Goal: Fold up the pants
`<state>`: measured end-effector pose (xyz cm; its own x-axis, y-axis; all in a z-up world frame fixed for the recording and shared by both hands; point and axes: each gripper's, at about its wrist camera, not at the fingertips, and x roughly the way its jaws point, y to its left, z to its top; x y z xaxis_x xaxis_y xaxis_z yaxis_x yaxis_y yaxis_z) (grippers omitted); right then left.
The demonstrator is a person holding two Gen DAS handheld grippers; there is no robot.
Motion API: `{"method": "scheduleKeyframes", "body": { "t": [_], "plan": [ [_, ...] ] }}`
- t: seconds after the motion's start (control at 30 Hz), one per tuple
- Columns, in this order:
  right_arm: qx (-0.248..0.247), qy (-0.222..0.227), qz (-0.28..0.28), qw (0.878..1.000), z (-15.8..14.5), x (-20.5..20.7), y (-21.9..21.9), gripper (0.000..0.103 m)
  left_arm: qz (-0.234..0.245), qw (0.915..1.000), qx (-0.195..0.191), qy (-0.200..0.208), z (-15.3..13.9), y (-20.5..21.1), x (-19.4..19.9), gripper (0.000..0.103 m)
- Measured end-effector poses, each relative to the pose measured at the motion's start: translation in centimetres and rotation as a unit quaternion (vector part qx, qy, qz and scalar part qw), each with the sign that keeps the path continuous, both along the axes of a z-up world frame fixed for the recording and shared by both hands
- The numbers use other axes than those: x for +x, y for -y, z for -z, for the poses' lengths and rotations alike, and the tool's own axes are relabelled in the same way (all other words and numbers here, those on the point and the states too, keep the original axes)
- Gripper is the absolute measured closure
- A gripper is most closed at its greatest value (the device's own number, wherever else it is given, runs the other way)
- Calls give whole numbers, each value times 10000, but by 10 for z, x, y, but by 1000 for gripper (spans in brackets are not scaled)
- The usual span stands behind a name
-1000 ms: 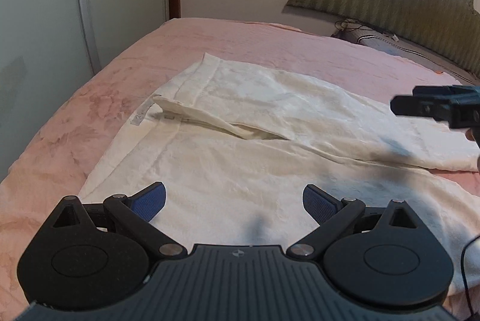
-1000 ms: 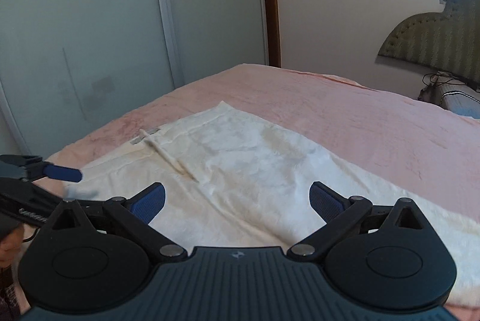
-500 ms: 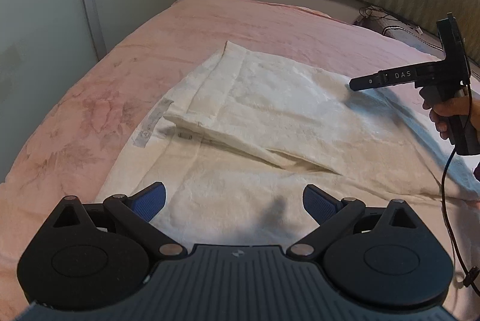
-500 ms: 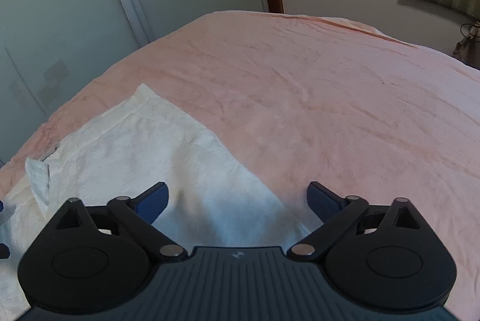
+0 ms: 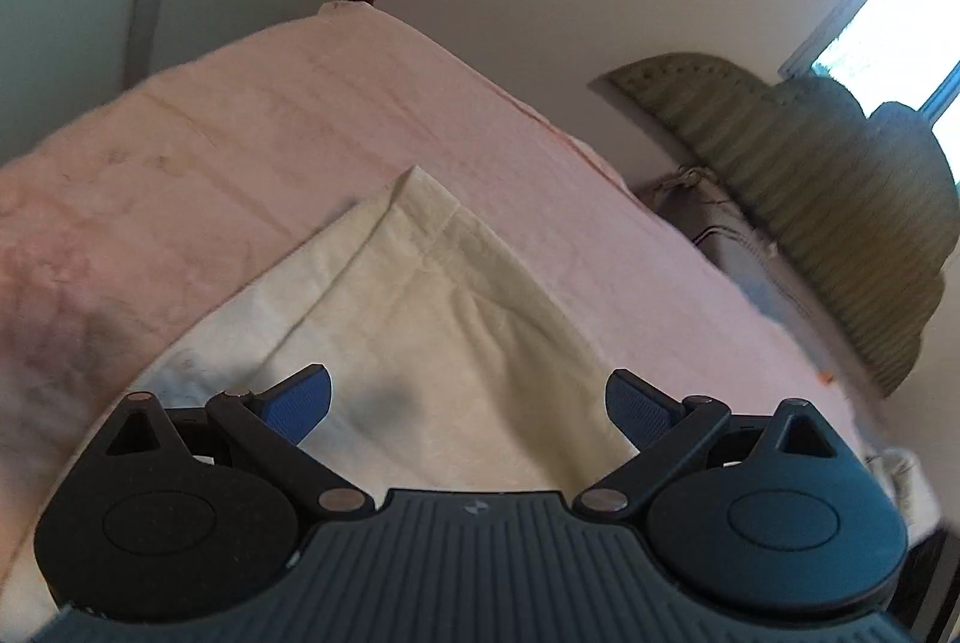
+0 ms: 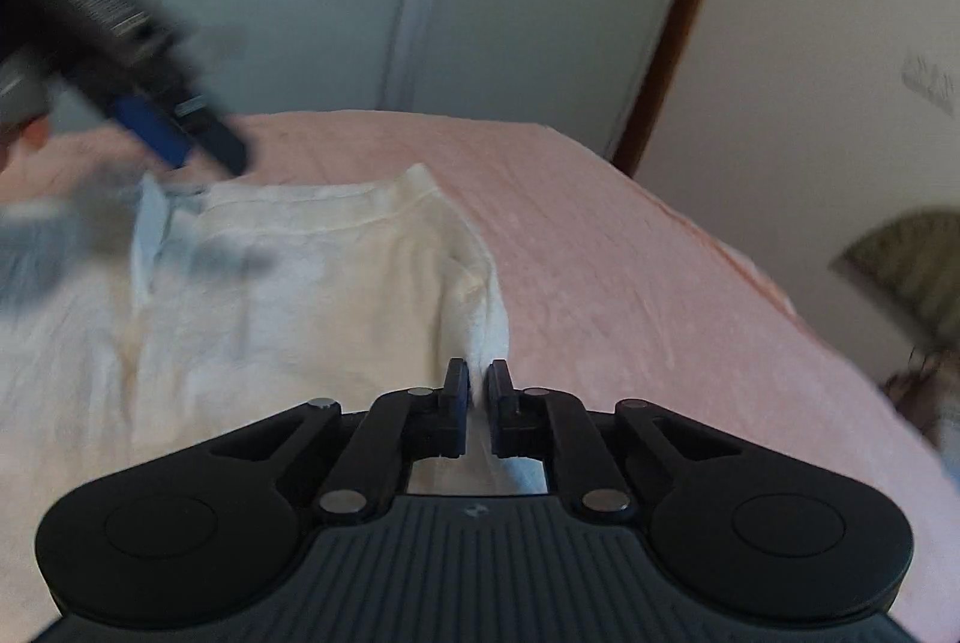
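Folding barely begun: right gripper [image 6: 477,386] has just closed onto the pants [image 6: 300,295] edge at lower centre, left gripper [image 5: 468,397] open above them.

Bare pink bedspread [image 6: 630,283] lies open beside pants [image 6: 300,295]

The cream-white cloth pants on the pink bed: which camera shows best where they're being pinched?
The right wrist view: the right gripper is shut on the pants' edge. The left wrist view shows only flat cloth beneath the open left gripper.
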<state>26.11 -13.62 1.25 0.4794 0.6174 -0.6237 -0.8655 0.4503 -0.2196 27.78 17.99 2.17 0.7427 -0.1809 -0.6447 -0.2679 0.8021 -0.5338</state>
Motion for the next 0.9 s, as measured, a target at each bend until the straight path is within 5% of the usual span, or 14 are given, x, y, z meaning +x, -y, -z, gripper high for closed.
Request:
{"method": "scheduleKeyframes", "body": {
  "t": [0.13, 0.3, 0.4, 0.47, 0.57, 0.63, 0.67, 0.7, 0.9],
  "plan": [
    [-551, 558, -580, 9952, 6, -50, -11, 97, -33, 9975, -682, -204, 13, -5, 34, 3],
    [-539, 399, -595, 9960, 16, -53, -7, 98, -357, 9965, -607, -442, 30, -11, 72, 12],
    [-535, 375, -594, 9961, 16, -54, -6, 98, -442, 9944, -859, -419, 34, -14, 71, 53],
    [-473, 426, -559, 9964, 15, -54, -4, 98, -413, 9948, -818, -436, 36, -13, 64, 92],
    [-398, 503, -242, 9976, 13, -52, 1, 89, -408, 9966, -674, -250, 27, -13, 42, 98],
    [-302, 613, 46, 9977, 10, -50, 13, 65, -361, 9974, -617, -99, 20, -13, 27, 99],
    [-358, 603, 150, 9974, 11, -46, 19, 45, -327, 9978, -568, -47, 17, -12, 20, 99],
    [-411, 584, 217, 9972, 11, -43, 24, 40, -293, 9982, -527, 4, 14, -12, 13, 99],
    [-535, -293, 329, 9976, 10, -18, 56, 46, -3, 9996, -177, 206, -1, -8, -39, 99]
  ]
}}
